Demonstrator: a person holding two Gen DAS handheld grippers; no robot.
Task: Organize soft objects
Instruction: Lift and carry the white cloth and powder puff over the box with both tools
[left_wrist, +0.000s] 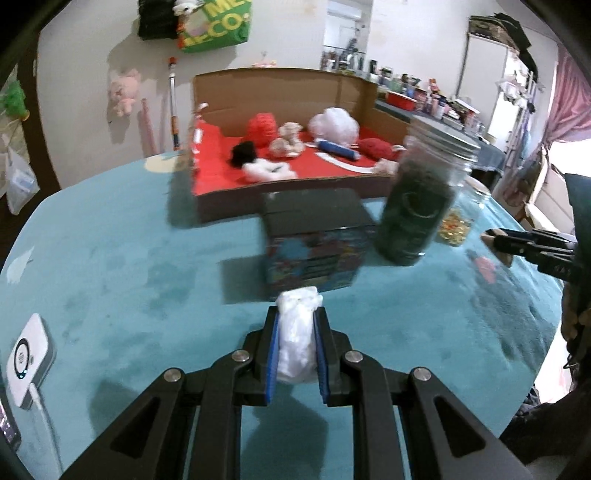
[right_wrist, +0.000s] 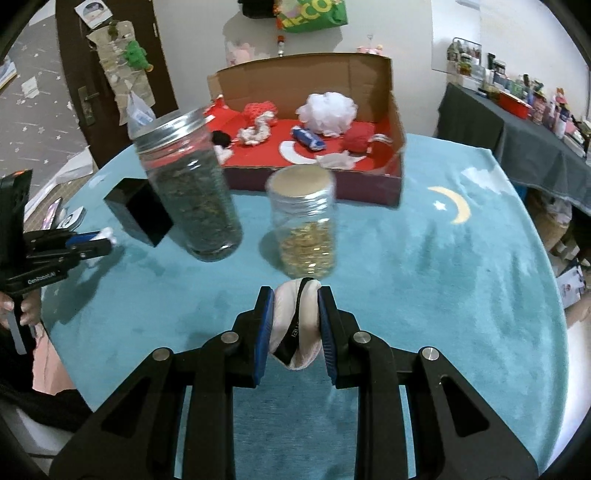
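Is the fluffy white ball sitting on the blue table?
No, the fluffy white ball sits inside the cardboard box, on its red lining.

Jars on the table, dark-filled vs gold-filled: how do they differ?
Fill: the dark-filled jar is packed nearly to its neck with dark green-brown matter; the gold-filled jar holds golden bits only in its lower part.
Size: the dark-filled jar looks taller and wider than the gold-filled jar.
Place: seen from the right wrist, the dark-filled jar stands left of the gold-filled jar, beside a black box.
Both are clear, upright, with metal screw lids.
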